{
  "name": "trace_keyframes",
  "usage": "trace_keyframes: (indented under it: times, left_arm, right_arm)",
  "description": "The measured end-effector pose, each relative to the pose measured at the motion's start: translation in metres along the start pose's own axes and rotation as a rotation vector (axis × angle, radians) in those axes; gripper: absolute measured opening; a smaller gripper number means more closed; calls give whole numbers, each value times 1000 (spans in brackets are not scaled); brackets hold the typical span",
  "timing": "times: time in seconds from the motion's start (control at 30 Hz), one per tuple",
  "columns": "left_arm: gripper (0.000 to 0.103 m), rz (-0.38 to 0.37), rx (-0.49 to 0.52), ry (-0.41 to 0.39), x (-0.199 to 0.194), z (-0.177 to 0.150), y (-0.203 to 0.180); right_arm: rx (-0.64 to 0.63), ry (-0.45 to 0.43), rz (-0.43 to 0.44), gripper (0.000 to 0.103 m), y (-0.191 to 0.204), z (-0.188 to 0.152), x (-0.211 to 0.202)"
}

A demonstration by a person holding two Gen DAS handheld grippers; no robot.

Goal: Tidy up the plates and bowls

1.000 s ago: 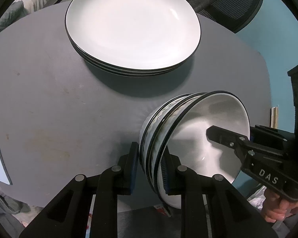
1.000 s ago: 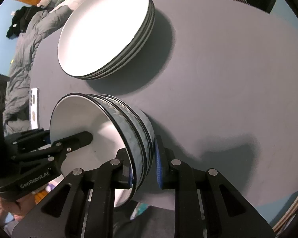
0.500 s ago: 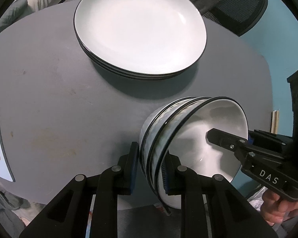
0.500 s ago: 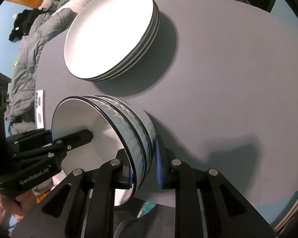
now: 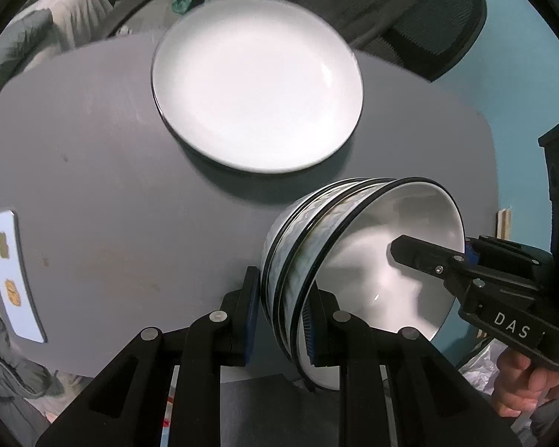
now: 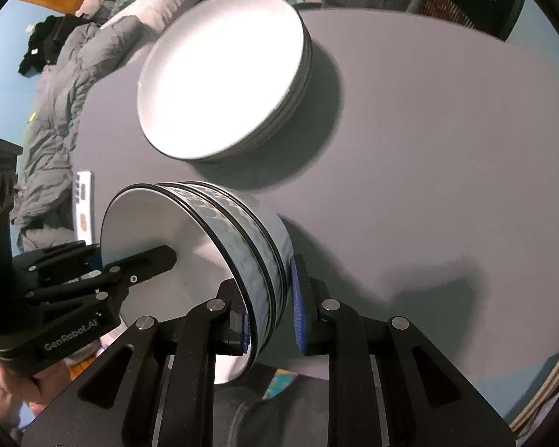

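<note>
A nested stack of bowls [image 5: 357,257], white inside with a pale patterned outside and black rims, is held tilted above the near edge of the grey table [image 5: 104,201]. My left gripper [image 5: 281,316] is shut on the stack's rim walls. My right gripper [image 6: 270,313] is shut on the same stack [image 6: 212,246] from the opposite side; it also shows in the left wrist view [image 5: 443,264]. A stack of white black-rimmed plates [image 5: 257,97] lies flat on the table beyond the bowls, and shows in the right wrist view [image 6: 223,82].
A white phone [image 5: 11,275] lies at the table's left edge. A dark office chair [image 5: 410,22] stands behind the table. Grey bedding [image 6: 56,111] lies off the table's left side. The grey table [image 6: 447,149] extends wide to the right.
Both grippers have pulled back and up with the bowl stack. The plates now sit farther away, and more of the table and chair shows.
</note>
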State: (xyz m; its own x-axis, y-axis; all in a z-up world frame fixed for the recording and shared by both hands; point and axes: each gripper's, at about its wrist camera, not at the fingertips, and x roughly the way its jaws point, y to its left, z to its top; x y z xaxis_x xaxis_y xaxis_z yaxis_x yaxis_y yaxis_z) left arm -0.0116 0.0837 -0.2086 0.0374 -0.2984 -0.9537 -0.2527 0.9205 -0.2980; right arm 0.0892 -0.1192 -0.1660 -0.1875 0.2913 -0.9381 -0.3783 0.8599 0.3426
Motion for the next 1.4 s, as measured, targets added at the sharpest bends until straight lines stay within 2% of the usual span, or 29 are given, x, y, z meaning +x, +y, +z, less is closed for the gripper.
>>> trace_keyframes:
  times: [0.23,0.43,0.7,0.87,1.03,1.2,1.3,1.4]
  left_arm:
    - [20,5,10,-56,-33,27,3]
    - [20,37,8,-80,-34,60,13]
    - [20,67,-39,-53,-13,98,27]
    - [20,82,-50,-30,-3,110,33]
    - [20,74,-68,-31,-1,119,36]
    - [21,93,-45,-38,-4,119,34]
    - [27,73,-42,-53,-3,120,35]
    - [33,112,-48,-69,-2,118,38]
  right_arm:
    - [-19,-58,7,18,13,26,-28]
    - [-49,-100,-5,19,20,66,-31]
    - [-46,-68,2,19,19,110,-4]
    - [-36,-32,-5,19,18,128,8]
    - [-28,-18,0,19,16,140,11]
    - [-47,-11,-26,18,20,142,12]
    - [-73,-17,-55,18,24,141,12]
    - [-102,-30,-73,21,27,139,11]
